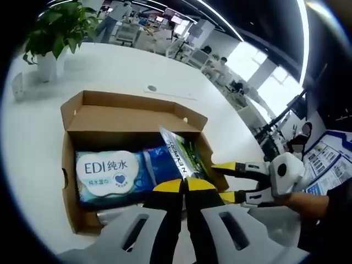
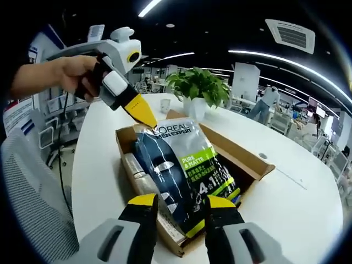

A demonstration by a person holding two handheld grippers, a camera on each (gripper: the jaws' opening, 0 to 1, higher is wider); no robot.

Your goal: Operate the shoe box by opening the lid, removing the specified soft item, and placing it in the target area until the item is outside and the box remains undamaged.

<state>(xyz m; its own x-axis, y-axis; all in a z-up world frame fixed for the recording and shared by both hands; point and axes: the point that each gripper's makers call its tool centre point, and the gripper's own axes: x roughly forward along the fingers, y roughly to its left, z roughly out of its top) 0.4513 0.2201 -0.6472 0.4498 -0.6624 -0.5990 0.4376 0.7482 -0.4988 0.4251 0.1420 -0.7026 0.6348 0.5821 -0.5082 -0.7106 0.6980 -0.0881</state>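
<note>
An open cardboard shoe box (image 1: 132,118) (image 2: 250,159) sits on a white table, its lid flap folded back. A L'Oreal Men Expert soft pouch (image 1: 177,155) (image 2: 184,165) rises tilted out of it. My left gripper (image 1: 184,185) (image 2: 142,114), held by a hand, is shut on the pouch's top edge. The right gripper (image 2: 181,202) (image 1: 226,180) is open, its yellow tips on either side of the pouch's lower end. Inside the box lie an EDI wet-wipes pack (image 1: 107,171) and a silvery packet (image 2: 135,165).
A potted plant (image 1: 58,27) (image 2: 201,85) and a small cup (image 2: 165,104) stand on the round white table (image 1: 33,137) (image 2: 291,203) beyond the box. A grey chair (image 2: 27,192) is beside the table. People sit at desks far behind.
</note>
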